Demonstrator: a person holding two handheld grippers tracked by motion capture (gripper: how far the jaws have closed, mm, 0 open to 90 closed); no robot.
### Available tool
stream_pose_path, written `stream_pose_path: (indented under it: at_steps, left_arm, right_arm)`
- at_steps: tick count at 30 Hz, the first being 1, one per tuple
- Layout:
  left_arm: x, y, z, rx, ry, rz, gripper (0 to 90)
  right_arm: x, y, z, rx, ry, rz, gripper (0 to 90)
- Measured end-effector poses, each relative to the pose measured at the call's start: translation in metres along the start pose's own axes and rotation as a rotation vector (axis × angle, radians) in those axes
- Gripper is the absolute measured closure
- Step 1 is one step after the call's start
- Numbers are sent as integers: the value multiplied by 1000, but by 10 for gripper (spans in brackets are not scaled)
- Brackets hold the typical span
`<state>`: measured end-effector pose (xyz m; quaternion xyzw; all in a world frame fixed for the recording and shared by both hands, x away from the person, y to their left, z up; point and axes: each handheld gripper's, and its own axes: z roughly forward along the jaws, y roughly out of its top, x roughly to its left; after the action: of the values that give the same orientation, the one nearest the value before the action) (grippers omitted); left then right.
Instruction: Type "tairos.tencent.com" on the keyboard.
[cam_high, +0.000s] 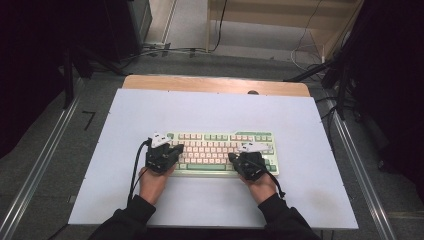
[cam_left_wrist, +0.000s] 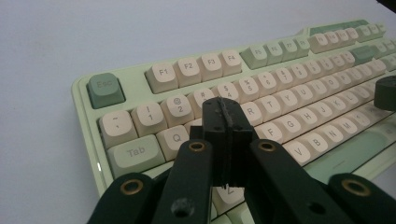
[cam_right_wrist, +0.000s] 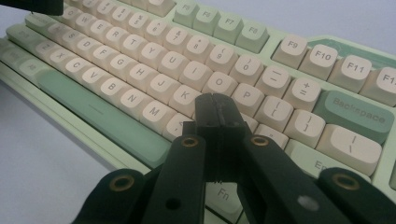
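Note:
A pale green keyboard (cam_high: 222, 152) with cream and green keycaps lies on the white table top. My left gripper (cam_high: 171, 151) hovers over its left end, jaws shut with nothing between them. In the left gripper view the left gripper (cam_left_wrist: 226, 114) points at the keys around W and E of the keyboard (cam_left_wrist: 280, 93). My right gripper (cam_high: 239, 158) sits over the right half of the keys, also shut and empty. In the right gripper view the right gripper (cam_right_wrist: 217, 105) hangs just above the keys near K and L of the keyboard (cam_right_wrist: 261, 70). Whether either tip touches a key I cannot tell.
The white mat (cam_high: 215, 200) covers a wooden table (cam_high: 215, 82) whose far edge shows beyond it. Metal rails (cam_high: 360, 165) run along both sides on the floor. Cables and dark stands (cam_high: 340, 75) crowd the far floor.

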<state>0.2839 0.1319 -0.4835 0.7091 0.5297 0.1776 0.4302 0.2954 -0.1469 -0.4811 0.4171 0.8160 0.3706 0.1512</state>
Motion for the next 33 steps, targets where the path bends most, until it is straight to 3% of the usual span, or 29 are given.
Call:
stream_pose_path:
  at_steps: [8, 18, 33]
  left_arm:
    - [-1, 0, 0, 2, -2, 1, 900]
    - [-2, 1, 2, -2, -5, -4, 900]
    - [-8, 7, 8, -10, -19, -6, 900]
  right_arm:
    - [1, -3, 5, 26, 0, -9, 872]
    - [0, 3, -4, -28, 1, 7, 871]
    - [0, 4, -3, -34, 0, 11, 871]
